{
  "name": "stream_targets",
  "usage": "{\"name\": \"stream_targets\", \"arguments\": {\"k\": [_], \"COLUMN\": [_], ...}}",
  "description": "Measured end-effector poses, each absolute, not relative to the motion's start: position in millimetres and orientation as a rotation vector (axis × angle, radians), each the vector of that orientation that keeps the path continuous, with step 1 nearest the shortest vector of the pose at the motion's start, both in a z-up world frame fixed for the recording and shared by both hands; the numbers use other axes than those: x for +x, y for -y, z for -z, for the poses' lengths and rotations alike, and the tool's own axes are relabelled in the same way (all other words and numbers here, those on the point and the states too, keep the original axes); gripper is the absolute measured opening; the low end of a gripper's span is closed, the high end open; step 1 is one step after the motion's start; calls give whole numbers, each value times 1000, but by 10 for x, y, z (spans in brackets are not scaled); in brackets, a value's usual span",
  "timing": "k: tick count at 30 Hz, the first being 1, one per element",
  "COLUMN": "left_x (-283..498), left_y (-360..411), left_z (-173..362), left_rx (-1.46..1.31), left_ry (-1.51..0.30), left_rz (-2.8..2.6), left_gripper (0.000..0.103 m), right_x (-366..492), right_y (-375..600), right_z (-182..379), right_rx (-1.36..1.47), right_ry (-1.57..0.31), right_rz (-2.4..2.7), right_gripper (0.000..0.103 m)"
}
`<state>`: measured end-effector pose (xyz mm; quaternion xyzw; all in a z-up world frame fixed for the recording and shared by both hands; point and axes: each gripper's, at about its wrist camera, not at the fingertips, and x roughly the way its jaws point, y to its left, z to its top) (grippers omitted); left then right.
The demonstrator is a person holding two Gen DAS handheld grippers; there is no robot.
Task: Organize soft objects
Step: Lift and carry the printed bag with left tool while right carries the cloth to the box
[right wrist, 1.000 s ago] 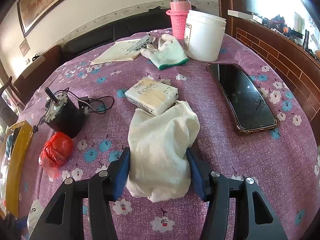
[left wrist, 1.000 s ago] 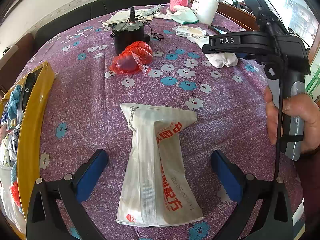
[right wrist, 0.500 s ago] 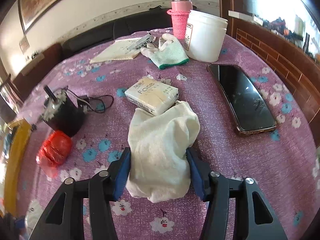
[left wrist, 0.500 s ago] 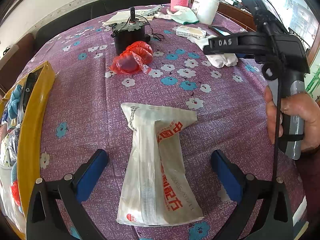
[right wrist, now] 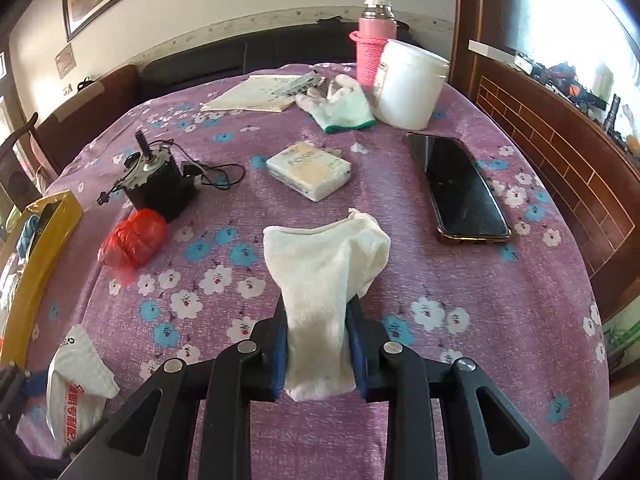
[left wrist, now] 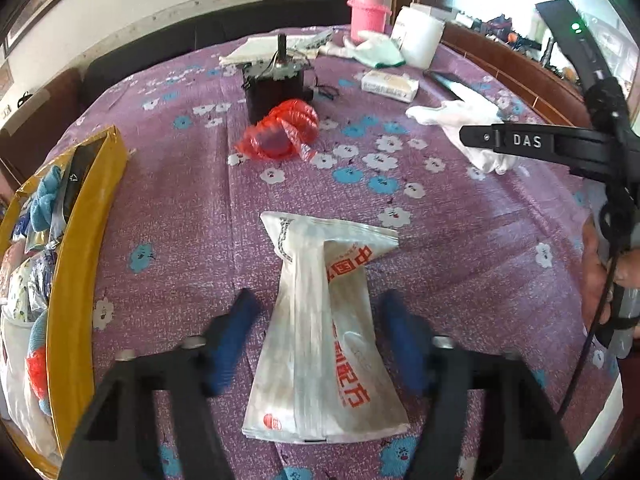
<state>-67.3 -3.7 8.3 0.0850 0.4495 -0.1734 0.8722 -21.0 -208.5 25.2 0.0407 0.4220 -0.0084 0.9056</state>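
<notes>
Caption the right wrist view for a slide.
Right gripper shut on a white cloth above the floral purple tablecloth, with a phone and tissue pack beyond.

The left gripper (left wrist: 318, 344) is low and near, its blue fingers (left wrist: 234, 340) apart and blurry. The right gripper (right wrist: 318, 350) is squeezed shut. A hand (left wrist: 604, 280) holds it.

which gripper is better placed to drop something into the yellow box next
Right, probably. The right gripper is already shut on the white cloth, ready to carry to the yellow box. The left gripper is nearer the box, but only straddles the white plastic bag with its jaws apart.
</notes>
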Motion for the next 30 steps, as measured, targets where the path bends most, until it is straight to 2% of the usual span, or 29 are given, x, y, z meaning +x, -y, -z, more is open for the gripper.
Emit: {"name": "stream_targets", "arguments": {"k": [4, 10, 18, 30], "left_x": [-675, -690, -861, -1155], "left_y": [-38, -318, -782, -1935], "left_z": [-98, -128, -383, -742], "left_rx": [125, -84, -215, -321], "left_ry": [-934, -946, -868, -746], "left_rz": [381, 430, 423, 233], "left_gripper": [46, 44, 44, 44], "right_x": [-257, -388, -477, -528], "right_y": [2085, 1963, 1646, 729], "right_z": [-294, -458, -672, -813], "right_rx": [87, 62, 65, 23], "right_ry": [-870, -840, -806, -792], "right_rz": [13, -15, -86, -268], "right_gripper": [27, 27, 27, 28]}}
